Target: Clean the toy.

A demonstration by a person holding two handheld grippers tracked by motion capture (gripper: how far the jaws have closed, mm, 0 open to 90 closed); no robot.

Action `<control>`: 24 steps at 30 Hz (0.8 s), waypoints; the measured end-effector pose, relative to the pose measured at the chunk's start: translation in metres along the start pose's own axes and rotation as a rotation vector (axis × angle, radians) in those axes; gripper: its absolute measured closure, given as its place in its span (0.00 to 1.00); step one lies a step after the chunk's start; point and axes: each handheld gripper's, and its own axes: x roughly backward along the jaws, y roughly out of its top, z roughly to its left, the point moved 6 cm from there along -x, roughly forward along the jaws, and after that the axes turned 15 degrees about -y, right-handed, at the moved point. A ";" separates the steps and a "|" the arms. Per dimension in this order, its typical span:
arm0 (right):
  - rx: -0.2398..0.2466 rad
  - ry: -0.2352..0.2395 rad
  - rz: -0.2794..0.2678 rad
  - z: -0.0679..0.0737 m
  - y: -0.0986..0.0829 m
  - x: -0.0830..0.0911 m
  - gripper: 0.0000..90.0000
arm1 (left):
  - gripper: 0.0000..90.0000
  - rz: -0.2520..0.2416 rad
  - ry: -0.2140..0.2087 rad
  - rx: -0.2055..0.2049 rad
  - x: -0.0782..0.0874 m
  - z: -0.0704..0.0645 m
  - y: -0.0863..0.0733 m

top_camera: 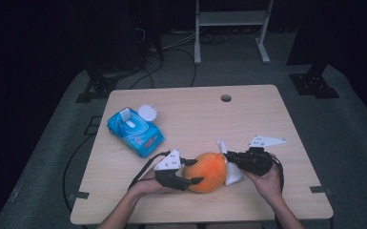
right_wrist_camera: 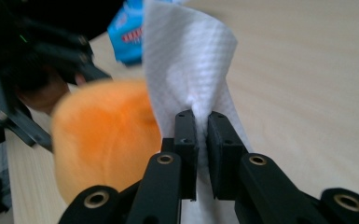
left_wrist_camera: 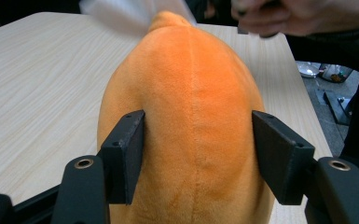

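Your left gripper has its jaws clamped on either side of the orange plush toy, which sits at the near middle of the counter; in the left gripper view both pads press into the plush toy's flanks. Your right gripper has its jaws pinched tight on a white tissue, held upright against the toy's right side. Farther back on your left lies the blue wipes pack with its white lid flipped open, well apart from the toy.
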 end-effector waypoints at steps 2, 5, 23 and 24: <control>-0.007 -0.008 0.054 -0.004 -0.010 -0.006 0.91 | 0.41 -0.005 0.004 0.003 0.000 0.001 0.000; -0.013 -0.018 0.048 -0.009 -0.009 0.001 0.91 | 0.40 -0.008 0.009 0.003 -0.001 0.000 0.001; 0.022 -0.021 -0.064 0.004 0.017 0.026 0.91 | 0.38 -0.016 0.006 -0.008 -0.015 0.000 0.009; 0.043 -0.008 -0.075 0.011 0.021 0.028 0.91 | 0.38 -0.011 0.009 -0.011 -0.015 0.000 0.010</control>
